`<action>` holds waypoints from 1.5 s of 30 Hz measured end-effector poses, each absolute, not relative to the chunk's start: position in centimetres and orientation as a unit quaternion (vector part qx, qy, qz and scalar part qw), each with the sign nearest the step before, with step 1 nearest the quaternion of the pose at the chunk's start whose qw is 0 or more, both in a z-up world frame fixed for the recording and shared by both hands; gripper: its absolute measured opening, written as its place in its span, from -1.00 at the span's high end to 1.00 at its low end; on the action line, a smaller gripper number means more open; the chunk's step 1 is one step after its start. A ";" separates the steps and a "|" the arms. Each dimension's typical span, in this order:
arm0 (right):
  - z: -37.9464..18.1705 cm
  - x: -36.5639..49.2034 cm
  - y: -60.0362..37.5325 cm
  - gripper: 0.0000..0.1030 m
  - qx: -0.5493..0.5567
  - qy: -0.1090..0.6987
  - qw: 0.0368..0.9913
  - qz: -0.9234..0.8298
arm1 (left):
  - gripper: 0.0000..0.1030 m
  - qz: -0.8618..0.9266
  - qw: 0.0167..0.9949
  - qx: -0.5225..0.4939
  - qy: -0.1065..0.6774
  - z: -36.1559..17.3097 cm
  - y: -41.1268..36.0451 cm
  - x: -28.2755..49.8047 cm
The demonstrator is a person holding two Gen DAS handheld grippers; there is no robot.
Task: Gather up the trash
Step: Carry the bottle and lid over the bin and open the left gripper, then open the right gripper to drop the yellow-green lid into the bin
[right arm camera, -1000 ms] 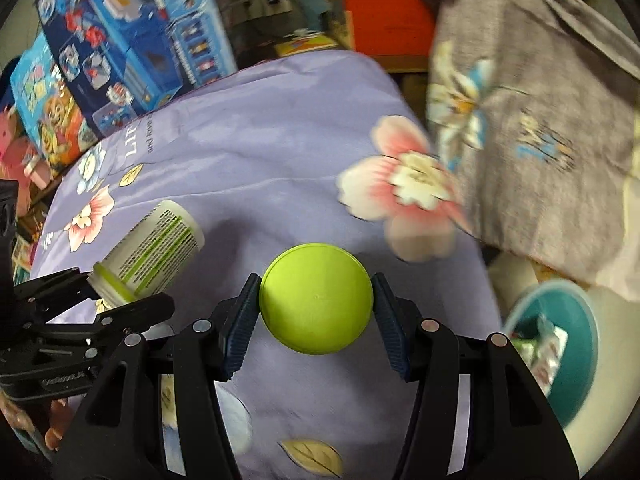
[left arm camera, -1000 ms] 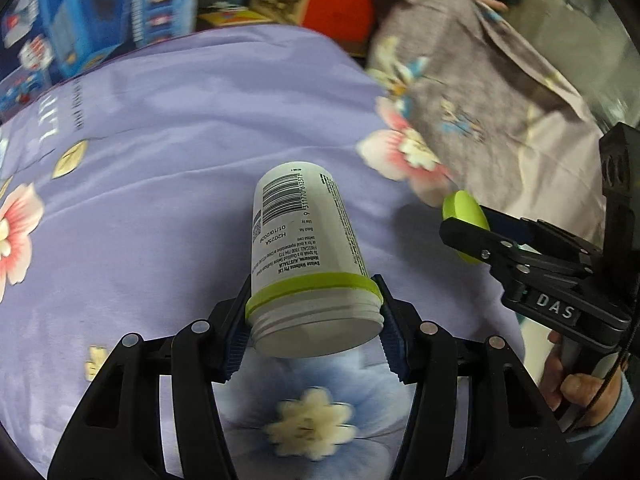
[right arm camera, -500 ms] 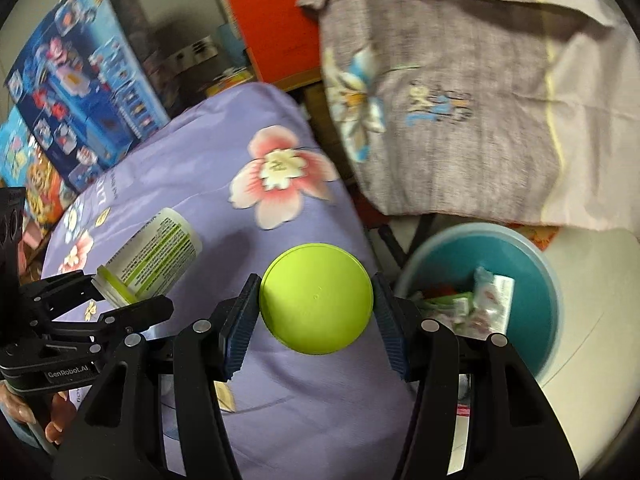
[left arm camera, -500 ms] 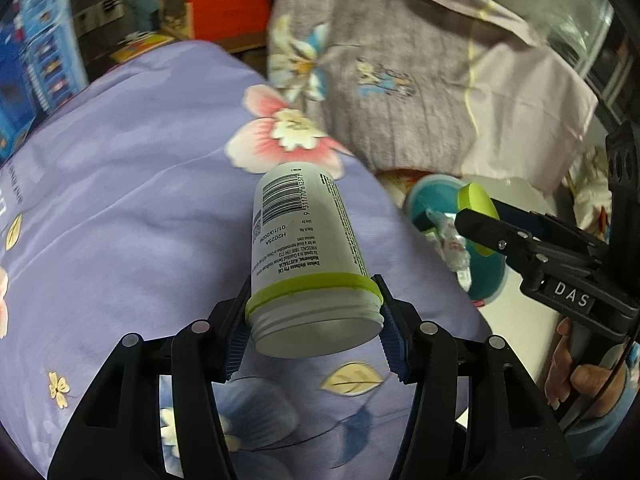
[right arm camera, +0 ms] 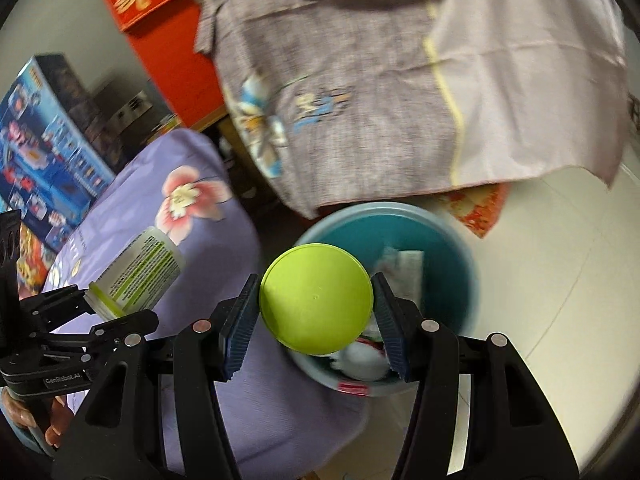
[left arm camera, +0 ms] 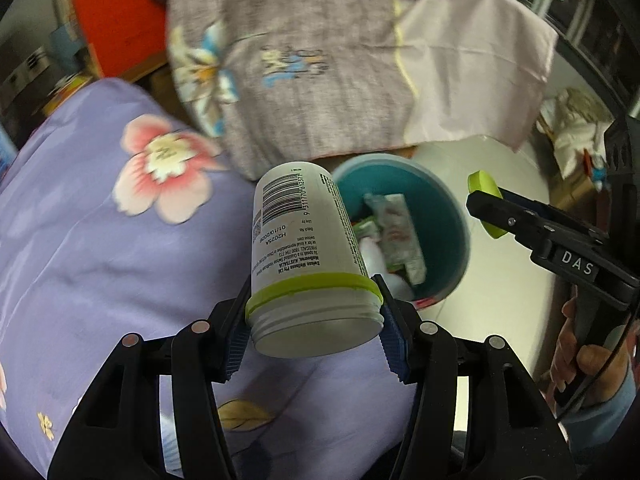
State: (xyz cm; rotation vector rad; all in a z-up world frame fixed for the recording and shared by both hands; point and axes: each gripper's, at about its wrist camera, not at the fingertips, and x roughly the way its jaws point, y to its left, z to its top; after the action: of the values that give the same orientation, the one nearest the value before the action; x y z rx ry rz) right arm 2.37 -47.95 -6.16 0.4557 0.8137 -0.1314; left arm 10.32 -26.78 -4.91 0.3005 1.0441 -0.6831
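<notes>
My left gripper (left arm camera: pixel 314 326) is shut on a white supplement bottle (left arm camera: pixel 304 240) with a lime band and no lid, held over the bed edge beside a teal trash bin (left arm camera: pixel 452 216). The bottle also shows in the right wrist view (right arm camera: pixel 140 268). My right gripper (right arm camera: pixel 316 312) is shut on the lime green lid (right arm camera: pixel 316 298) and holds it above the bin (right arm camera: pixel 452 256). The lid shows edge-on in the left wrist view (left arm camera: pixel 486 204). The bin holds wrappers (left arm camera: pixel 396 232) and other trash.
A purple floral bedspread (left arm camera: pixel 88 248) lies left and below. A grey-pink cloth (right arm camera: pixel 380 80) hangs behind the bin. An orange-red cabinet (right arm camera: pixel 176 52) and toy boxes (right arm camera: pixel 44 136) stand at the back left. Pale floor (right arm camera: pixel 540 280) lies to the right.
Both grippers have swung right from over the bed toward the bin. The bin now sits just ahead of the bottle and under the lid. Both grips are unchanged.
</notes>
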 end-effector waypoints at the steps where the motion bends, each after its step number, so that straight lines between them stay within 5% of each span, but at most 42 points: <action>1: -6.3 1.9 -48.7 -0.04 0.225 0.391 0.890 -0.069 | -0.10 -0.324 0.798 0.144 0.488 -5.0 -27.6 10.2; 26: -10.1 1.4 -54.5 -0.04 0.272 0.417 0.861 -0.108 | -0.10 -0.397 0.706 0.197 0.552 -12.4 -39.6 10.0; 37: -10.8 2.8 -54.1 -0.04 0.268 0.431 0.856 -0.095 | -0.67 -0.370 0.726 0.195 0.546 -12.1 -38.5 10.9; 45: -11.6 5.1 -52.1 -0.05 0.259 0.448 0.853 -0.068 | -0.78 -0.337 0.746 0.173 0.548 -11.6 -35.3 12.1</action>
State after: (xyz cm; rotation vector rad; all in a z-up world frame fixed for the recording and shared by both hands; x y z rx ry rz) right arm 5.09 -52.15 -11.62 0.5453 0.9431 -0.1433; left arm 12.14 -35.31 -11.65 0.3796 1.1993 -0.7373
